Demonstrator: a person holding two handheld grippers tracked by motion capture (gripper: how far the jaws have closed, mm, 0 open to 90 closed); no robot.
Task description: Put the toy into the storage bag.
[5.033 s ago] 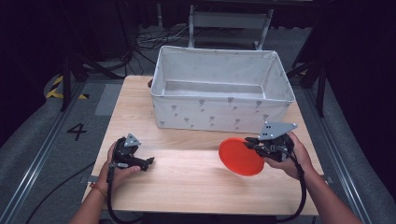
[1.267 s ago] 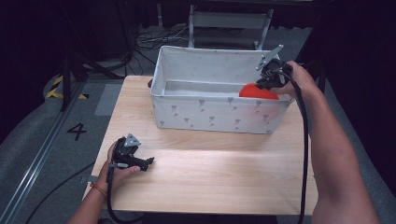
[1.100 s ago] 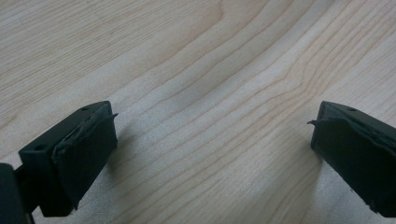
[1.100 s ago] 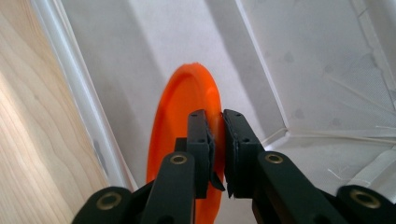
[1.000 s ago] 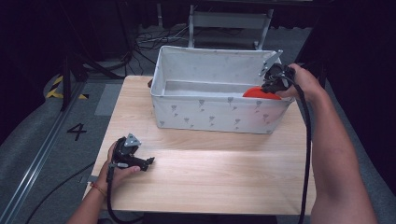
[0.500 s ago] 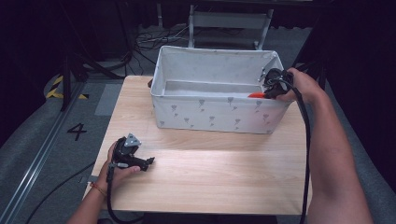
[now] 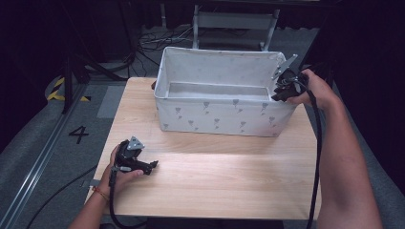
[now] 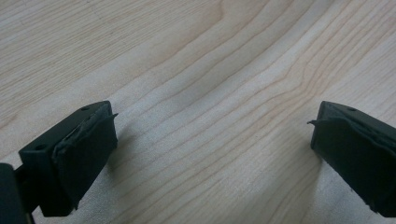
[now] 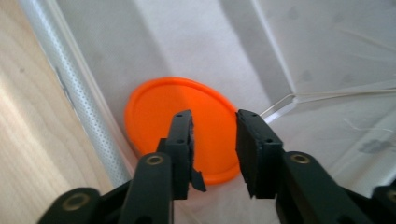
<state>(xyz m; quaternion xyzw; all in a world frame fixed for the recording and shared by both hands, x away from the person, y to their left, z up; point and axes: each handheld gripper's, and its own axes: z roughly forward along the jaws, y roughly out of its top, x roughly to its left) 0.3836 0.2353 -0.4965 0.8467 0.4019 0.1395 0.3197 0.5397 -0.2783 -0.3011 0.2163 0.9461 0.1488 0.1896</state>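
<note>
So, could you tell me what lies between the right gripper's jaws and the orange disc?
Nothing: in the right gripper view, the right gripper hangs open above the orange disc.

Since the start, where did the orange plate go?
The right gripper carried the orange plate from the table into the white bin; its fingers have just opened, dropping it inside. The left gripper stayed open on the table.
</note>
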